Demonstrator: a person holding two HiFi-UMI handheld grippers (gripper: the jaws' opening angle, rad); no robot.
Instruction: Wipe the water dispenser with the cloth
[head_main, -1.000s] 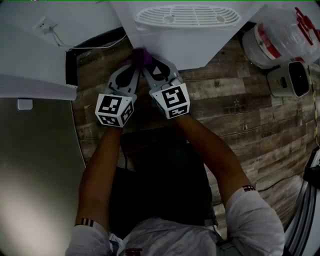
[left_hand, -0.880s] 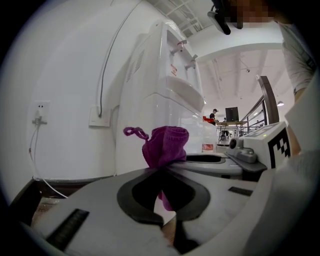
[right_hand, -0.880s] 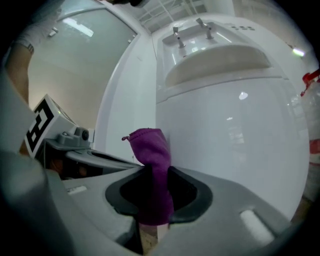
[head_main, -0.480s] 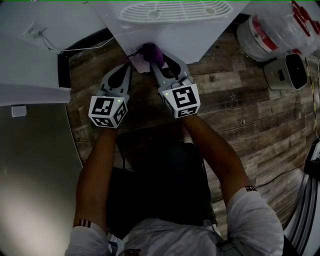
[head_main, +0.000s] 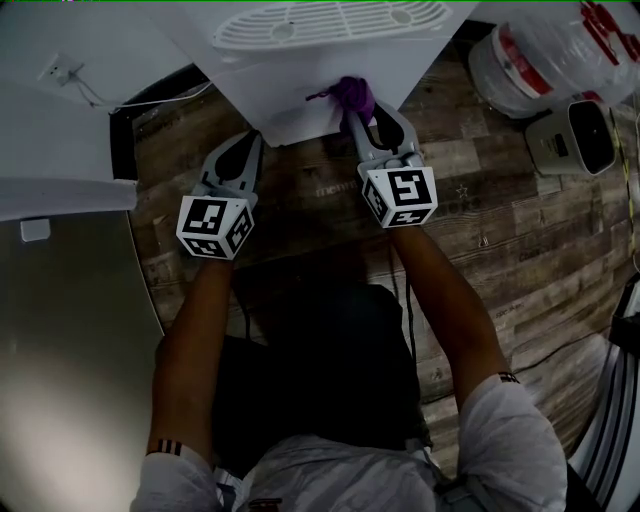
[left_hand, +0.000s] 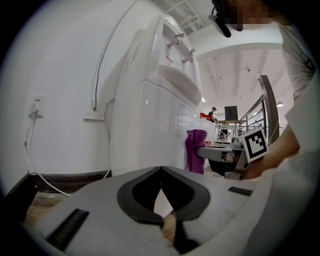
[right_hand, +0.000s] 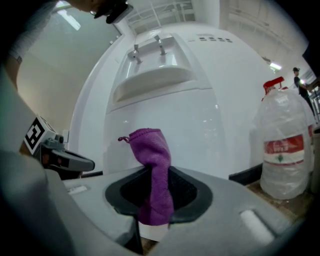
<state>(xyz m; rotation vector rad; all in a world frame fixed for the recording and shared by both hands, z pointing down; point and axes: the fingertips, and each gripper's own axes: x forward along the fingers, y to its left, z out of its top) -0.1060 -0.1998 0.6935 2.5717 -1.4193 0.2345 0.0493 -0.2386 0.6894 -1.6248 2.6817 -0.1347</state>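
Noted right tool (right_hand: 155, 196) clamped on purple cloth (right_hand: 152, 165), cloth against lower front of water dispenser (head_main: 300, 85). Noted left tool (left_hand: 161, 170) with jaws together, nothing between, just left, near panel. Risk judged: sideways drag pulling cloth from narrow pinch; bare tool tips then scraping panel.
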